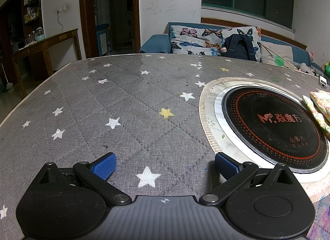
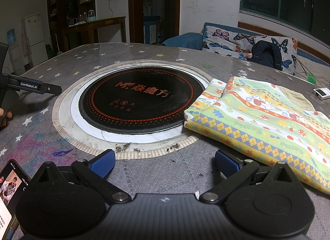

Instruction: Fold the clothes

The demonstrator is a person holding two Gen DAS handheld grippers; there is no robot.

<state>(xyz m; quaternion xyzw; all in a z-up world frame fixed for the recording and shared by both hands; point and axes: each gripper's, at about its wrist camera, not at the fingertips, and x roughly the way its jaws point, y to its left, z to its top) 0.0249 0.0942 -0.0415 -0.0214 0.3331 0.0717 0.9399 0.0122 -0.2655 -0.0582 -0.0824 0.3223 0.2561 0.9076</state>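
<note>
A folded, colourful patterned cloth (image 2: 264, 116) lies on the grey star-print table cover (image 2: 160, 169), to the right of the black round cooktop (image 2: 140, 99). Its edge also shows at the far right of the left wrist view (image 1: 318, 106). My right gripper (image 2: 165, 164) is open and empty, low over the table, just left of the cloth's near corner. My left gripper (image 1: 165, 166) is open and empty over bare table cover (image 1: 123, 105), left of the cooktop (image 1: 274, 126). The left gripper's body also shows at the left edge of the right wrist view (image 2: 31, 87).
A phone (image 2: 8, 194) with a lit screen lies at the table's near left corner. A small white device (image 2: 321, 92) sits at the far right. A sofa with butterfly cushions (image 2: 247, 43) and a dark backpack (image 2: 266, 54) stand behind the table.
</note>
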